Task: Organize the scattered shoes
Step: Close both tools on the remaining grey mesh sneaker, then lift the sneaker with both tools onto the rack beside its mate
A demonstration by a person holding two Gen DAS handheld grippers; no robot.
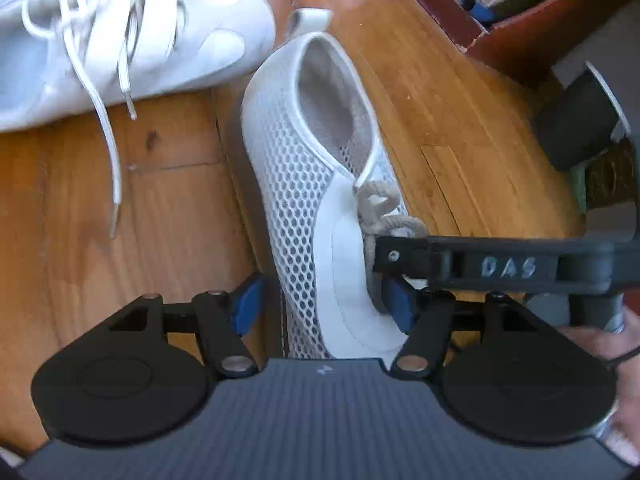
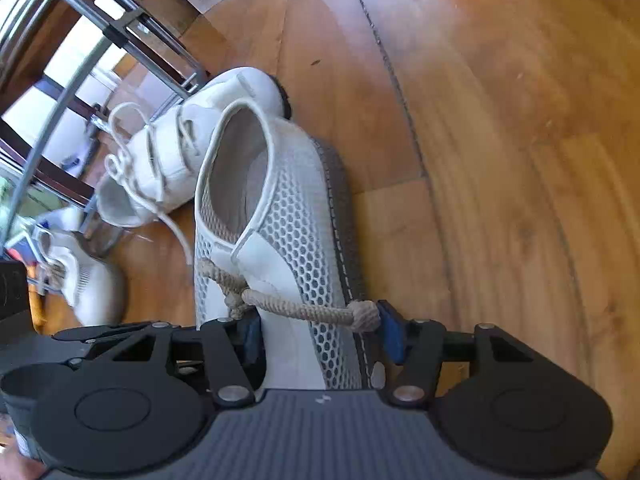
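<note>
White mesh shoe upright on wooden floor

Mesh shoe: white open-weave cloth, smooth matt panels, rope-like beige lace. Floor: glossy wood planks. Rack: shiny metal, probably chrome.

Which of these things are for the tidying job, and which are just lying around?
For the job:
- white mesh shoe, between both grippers
- white lace-up shoe
- another white shoe
- left gripper
- right gripper

Just lying about:
- metal rack
- wooden floor
- dark wooden furniture
</note>
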